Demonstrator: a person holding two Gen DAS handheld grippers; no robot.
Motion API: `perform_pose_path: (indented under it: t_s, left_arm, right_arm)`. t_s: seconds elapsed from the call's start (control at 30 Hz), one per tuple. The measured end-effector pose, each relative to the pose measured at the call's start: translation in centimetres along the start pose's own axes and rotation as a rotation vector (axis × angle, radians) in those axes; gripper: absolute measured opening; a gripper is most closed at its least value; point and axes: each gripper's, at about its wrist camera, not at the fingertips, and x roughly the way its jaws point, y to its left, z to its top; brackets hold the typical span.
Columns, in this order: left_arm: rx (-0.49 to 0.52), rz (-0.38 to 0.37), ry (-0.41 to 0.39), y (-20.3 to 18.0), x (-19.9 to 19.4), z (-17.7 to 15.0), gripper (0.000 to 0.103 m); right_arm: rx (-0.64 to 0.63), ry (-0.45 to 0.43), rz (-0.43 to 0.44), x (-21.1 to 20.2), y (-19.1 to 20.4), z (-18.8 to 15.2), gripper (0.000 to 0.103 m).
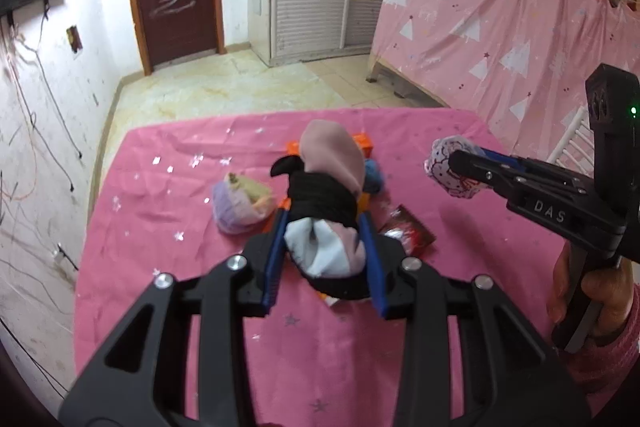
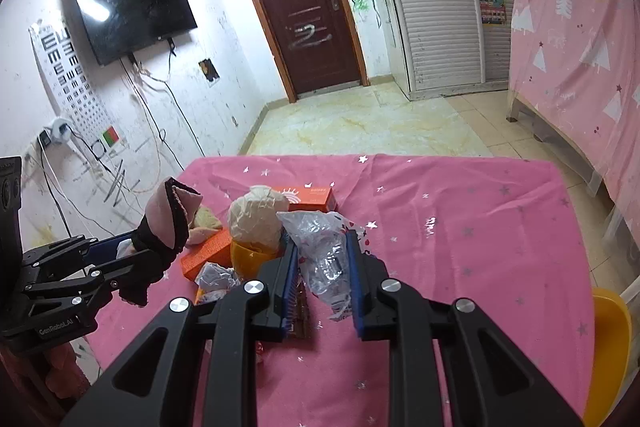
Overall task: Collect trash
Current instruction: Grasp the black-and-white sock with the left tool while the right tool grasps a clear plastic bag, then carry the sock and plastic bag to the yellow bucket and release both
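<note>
Both black two-finger grippers with blue pads hung tilted down over the pink star-printed tablecloth [image 2: 460,227]. Clamped in the left gripper [image 1: 325,227] was a rolled sock bundle of pink, black and pale blue cloth [image 1: 326,187], lifted clear of the table. Off to its right, the right gripper [image 2: 322,259] pinched a crumpled clear plastic wrapper with a printed pattern [image 2: 320,247], a hand [image 1: 588,291] in a pink sleeve gripping its handle. Near the middle lay two orange cardboard boxes [image 2: 316,197], one yellow cup [image 2: 250,259] with a wrapped pale lump [image 2: 258,217] standing in it, and one purple-and-cream bundle [image 1: 240,205].
</note>
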Motion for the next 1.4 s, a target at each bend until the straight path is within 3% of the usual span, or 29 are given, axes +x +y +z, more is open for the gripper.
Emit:
perform_pose_path:
  t_s: [0.87,1.4]
  left_arm:
    - [0.231,-0.122,0.004,-14.9,1.5,3.1,0.034]
    - [0.372,-0.249,0.071,-26.7,5.1,4.0,0.034]
  right_arm:
    - [0.183,-0.18,-0.084,-10.6,-11.8,-2.8,0.016]
    - [0.31,-0.263,-0.248,-17.0,-20.2,-6.5,0.016]
